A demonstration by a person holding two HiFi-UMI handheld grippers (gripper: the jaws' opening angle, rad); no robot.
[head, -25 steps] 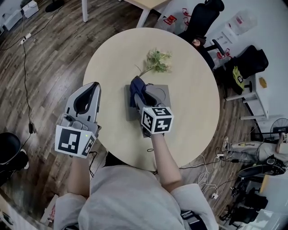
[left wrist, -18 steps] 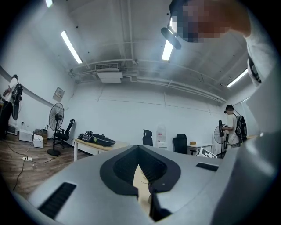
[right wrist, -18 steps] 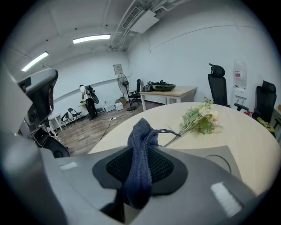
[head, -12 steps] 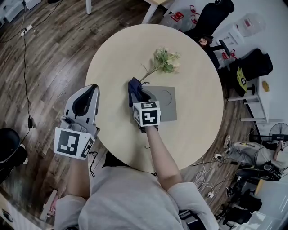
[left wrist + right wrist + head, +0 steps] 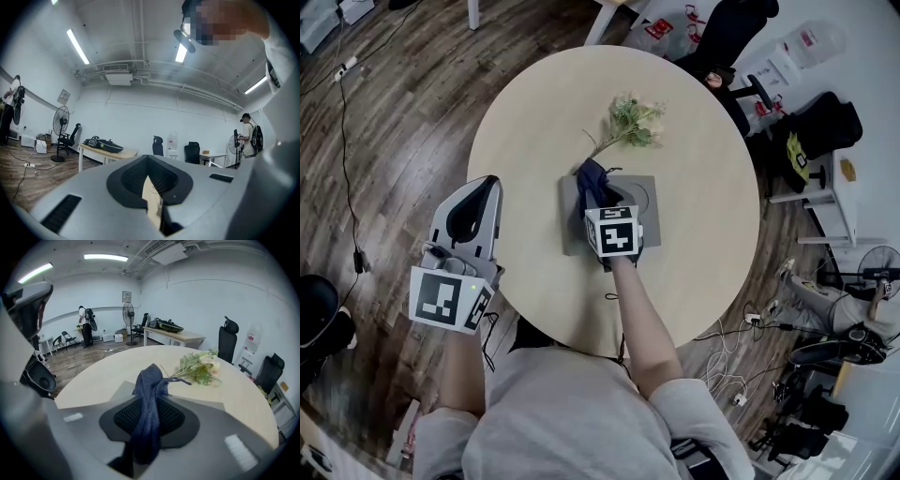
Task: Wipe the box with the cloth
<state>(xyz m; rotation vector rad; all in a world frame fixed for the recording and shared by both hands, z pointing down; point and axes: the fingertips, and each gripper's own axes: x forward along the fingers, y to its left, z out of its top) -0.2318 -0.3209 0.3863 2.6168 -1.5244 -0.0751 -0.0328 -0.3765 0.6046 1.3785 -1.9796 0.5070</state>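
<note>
A flat grey box [image 5: 575, 217] lies in the middle of the round table [image 5: 525, 122]. My right gripper [image 5: 598, 192] hovers over the box, shut on a dark blue cloth [image 5: 590, 178] that sticks out of its tip. In the right gripper view the cloth [image 5: 149, 394] runs between the jaws and bunches past them, above the grey box [image 5: 119, 391]. My left gripper [image 5: 474, 208] is at the table's left edge, away from the box, jaws shut with nothing between them. In the left gripper view the left gripper [image 5: 151, 180] points up at the room.
A sprig of pale flowers [image 5: 625, 120] lies on the table just beyond the box, also in the right gripper view as flowers [image 5: 201, 366]. Office chairs [image 5: 722, 37] and bags stand at the right, cables on the wood floor [image 5: 384, 112].
My right gripper with the cloth moved left across the box half a second ago and has now come back to the right. The left gripper has stayed put.
</note>
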